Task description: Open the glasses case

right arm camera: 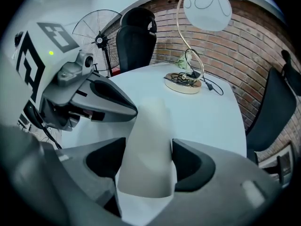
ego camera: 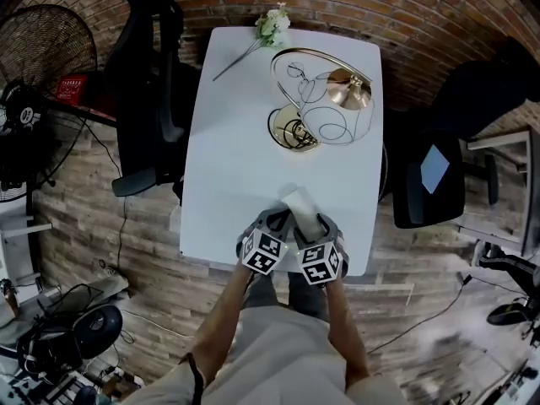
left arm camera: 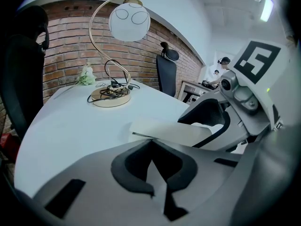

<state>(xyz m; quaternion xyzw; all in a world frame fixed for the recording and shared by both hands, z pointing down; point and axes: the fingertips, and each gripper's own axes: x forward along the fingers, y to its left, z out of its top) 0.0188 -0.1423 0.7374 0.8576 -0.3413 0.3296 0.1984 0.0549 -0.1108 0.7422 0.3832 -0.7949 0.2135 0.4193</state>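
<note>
Bottom middle, by table [ego camera: 245, 142] edge: clamping glasses case [ego camera: 299, 199] with right gripper [ego camera: 319, 224], left gripper [ego camera: 283, 219] pinched shut at lid [left arm camera: 162, 129]. Opening step starting. Next: hold base, lift lid.

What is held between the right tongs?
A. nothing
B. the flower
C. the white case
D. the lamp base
C: the right gripper view shows the case clamped between the two pads of the right tongs.

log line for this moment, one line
right gripper: shut on glasses case | left gripper: shut on its edge | case: at table's near edge, not visibly open
</note>
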